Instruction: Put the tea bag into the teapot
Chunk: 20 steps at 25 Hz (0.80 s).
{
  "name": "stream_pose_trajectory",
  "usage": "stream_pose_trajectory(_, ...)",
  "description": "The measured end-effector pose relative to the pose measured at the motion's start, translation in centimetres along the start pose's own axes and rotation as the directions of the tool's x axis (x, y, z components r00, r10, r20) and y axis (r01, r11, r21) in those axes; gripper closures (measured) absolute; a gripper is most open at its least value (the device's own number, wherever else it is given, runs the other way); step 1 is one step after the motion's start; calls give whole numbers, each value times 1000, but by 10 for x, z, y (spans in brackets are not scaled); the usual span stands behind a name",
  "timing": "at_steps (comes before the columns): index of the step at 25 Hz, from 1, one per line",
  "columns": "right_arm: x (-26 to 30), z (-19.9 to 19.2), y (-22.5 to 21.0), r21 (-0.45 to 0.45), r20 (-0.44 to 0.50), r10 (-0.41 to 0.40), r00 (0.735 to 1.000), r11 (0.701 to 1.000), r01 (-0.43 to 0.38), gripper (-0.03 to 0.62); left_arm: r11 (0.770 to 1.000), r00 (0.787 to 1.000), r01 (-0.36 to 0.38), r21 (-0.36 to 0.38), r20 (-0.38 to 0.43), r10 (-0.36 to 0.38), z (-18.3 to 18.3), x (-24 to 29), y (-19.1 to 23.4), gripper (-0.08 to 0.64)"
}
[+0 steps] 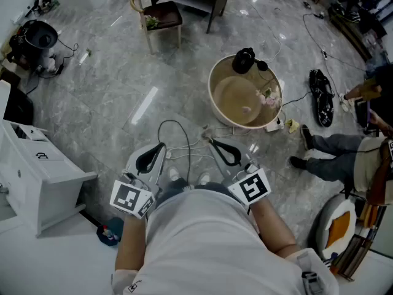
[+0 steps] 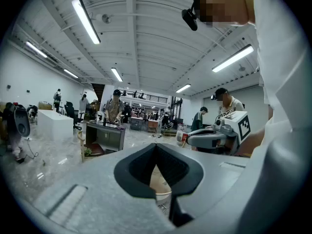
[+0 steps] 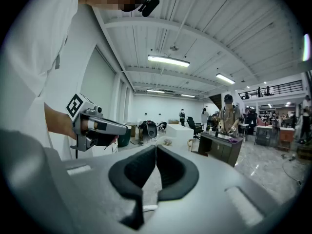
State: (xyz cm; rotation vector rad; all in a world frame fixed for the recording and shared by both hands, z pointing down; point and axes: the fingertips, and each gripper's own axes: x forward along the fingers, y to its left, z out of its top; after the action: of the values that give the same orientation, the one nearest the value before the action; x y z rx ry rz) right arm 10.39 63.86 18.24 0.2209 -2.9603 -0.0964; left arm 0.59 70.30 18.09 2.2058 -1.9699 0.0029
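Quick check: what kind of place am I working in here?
Probably a large open lab or workshop hall: ceiling strip lights, loose cables across the polished stone floor, and people at a desk farther off.

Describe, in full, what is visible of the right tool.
The right tool has a light grey, plastic-looking body and two black padded jaws, shut together with nothing between them. A cube with black-and-white square markers sits at its rear. The person's right arm holds it above the grey floor, beside the left tool, apart from it.
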Motion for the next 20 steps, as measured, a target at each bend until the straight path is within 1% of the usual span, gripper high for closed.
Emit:
stream_pose_trajectory(5,30,2,6,13,2,-19,1000,1000,19,586,1000,1000,-2,-30,6,3,-3,-7,37,552)
stream_pose_trajectory(8,48,2,3,34,0,-52,999,998,52,586,999,1000,11,-36,3,-11,-8,-9,60,552)
stream_pose_trajectory(12,66,-3,-7,38,-27,-98,995,994,99,586,998,1000,23,-53,-2,-23,-11,-9,89,552)
stream_pose_trajectory(17,85,-11,-20,26,-58,-128,990,991,130,586,998,999,39,-54,-10,-40,-16,-1,117,552)
stream_pose_trajectory(20,101,-17,-42,34,-64,-141,988,989,144,586,998,999,34,-60,-14,-35,-17,16,132,552)
